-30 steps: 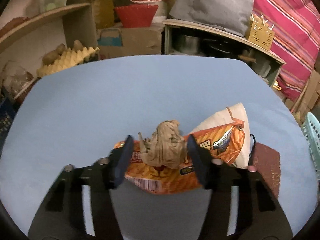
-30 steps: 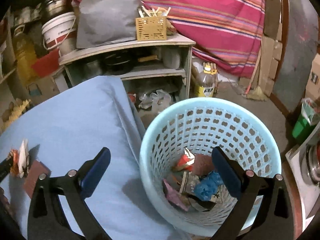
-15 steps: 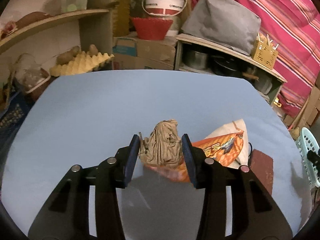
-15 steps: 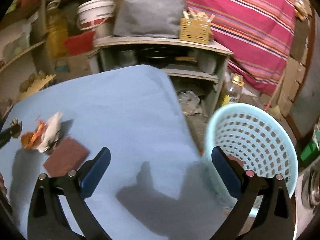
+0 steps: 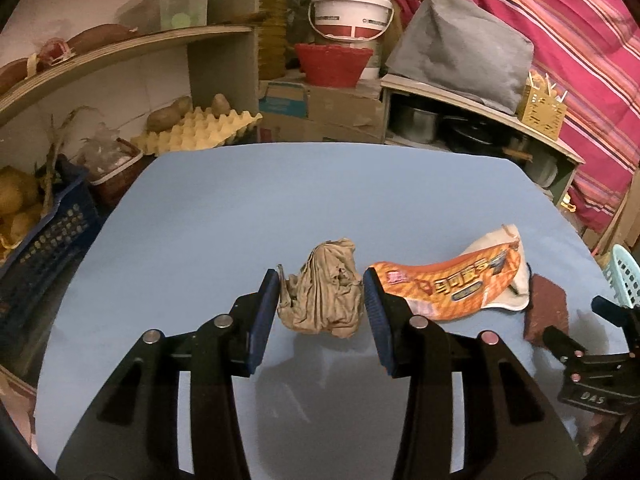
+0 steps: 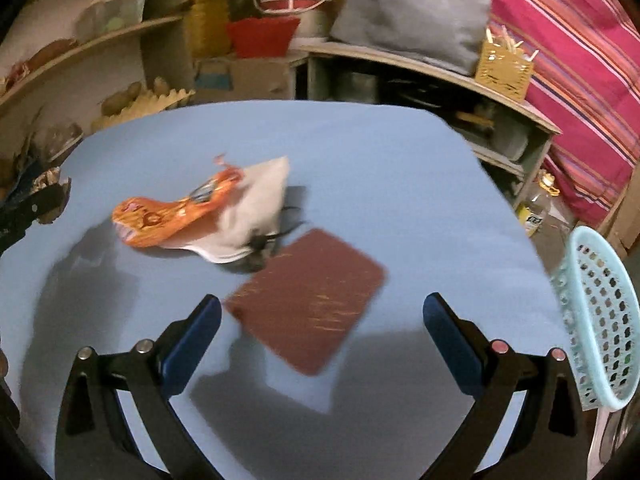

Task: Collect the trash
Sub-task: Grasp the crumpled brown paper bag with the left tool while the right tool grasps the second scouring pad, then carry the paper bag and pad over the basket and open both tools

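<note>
My left gripper (image 5: 322, 296) is shut on a crumpled brown paper wad (image 5: 322, 300) and holds it above the blue table (image 5: 280, 208). An orange snack bag (image 5: 444, 284) on a white wrapper (image 5: 500, 240) lies to its right, with a dark red-brown flat piece (image 5: 546, 310) beyond. My right gripper (image 6: 320, 330) is open and empty, low over the red-brown piece (image 6: 308, 300); the orange bag (image 6: 176, 212) lies farther left. The light blue trash basket (image 6: 600, 320) stands off the table's right edge.
Shelves with a white bucket (image 5: 350, 12), red bowl (image 5: 334, 64), grey bundle (image 5: 460, 48) and egg tray (image 5: 196, 130) stand behind the table. A dark blue crate (image 5: 40, 240) sits at the left. A striped pink cloth (image 6: 580, 60) hangs at the right.
My left gripper closed on the paper wad and lifted it off the orange bag. My right gripper swung left from over the basket to above the red-brown piece on the table.
</note>
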